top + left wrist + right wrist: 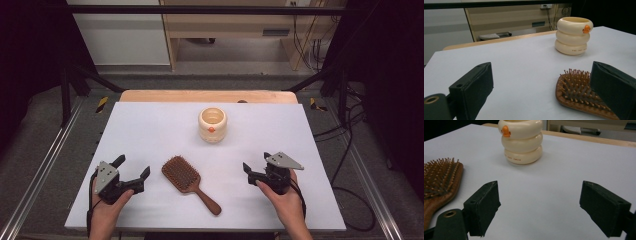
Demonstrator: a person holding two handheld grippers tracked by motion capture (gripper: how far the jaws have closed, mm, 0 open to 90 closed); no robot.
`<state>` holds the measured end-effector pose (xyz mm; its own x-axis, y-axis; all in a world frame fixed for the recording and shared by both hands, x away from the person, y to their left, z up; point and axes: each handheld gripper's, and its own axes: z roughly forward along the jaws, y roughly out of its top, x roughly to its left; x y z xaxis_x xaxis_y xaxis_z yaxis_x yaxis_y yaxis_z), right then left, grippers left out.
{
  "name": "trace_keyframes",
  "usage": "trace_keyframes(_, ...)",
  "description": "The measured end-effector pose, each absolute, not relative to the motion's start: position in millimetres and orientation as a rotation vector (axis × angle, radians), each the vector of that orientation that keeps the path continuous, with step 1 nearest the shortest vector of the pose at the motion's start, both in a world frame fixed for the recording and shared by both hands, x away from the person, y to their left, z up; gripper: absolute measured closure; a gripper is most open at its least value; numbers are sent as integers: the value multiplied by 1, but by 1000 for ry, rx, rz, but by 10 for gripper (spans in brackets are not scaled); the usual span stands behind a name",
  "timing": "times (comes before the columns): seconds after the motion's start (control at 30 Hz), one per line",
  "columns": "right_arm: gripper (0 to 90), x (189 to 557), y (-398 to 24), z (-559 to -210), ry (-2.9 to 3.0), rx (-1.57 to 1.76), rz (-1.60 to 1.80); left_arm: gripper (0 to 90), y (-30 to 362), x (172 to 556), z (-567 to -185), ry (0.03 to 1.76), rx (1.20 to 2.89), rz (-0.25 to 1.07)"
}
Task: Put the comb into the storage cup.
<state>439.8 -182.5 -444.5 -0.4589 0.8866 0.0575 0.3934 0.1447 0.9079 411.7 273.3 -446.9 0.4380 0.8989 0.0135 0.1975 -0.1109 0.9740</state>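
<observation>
Resting on a white table [150, 130] — both tools [134, 171] [254, 167] wide open, empty, hairbrush [187, 182] between.

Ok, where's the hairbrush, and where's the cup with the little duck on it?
hairbrush [180, 173], high view, on the bristle pad.
cup [212, 126], high view, on its cream side, above the orange duck.

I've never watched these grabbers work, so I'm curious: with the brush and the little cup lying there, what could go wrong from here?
The hairbrush lies flat, bristles up, so open jaws like those of the left gripper may slip off its low wooden edge or catch on the bristles. The cream cup stands upright beyond it; a swinging brush handle or the right gripper could knock it over, perhaps towards the table edge.
</observation>
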Motion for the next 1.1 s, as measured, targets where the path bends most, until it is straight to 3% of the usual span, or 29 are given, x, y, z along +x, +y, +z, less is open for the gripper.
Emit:
trace_keyframes(0.43, 112, 438, -158, -445, 2001, 1164, 1304, 49, 267, 411, -447, 977, 1594, 792)
trace_keyframes(1.1, 121, 431, -120, -446, 2127, 1076, 1283, 49, 265, 414, -449, 977, 1597, 775)
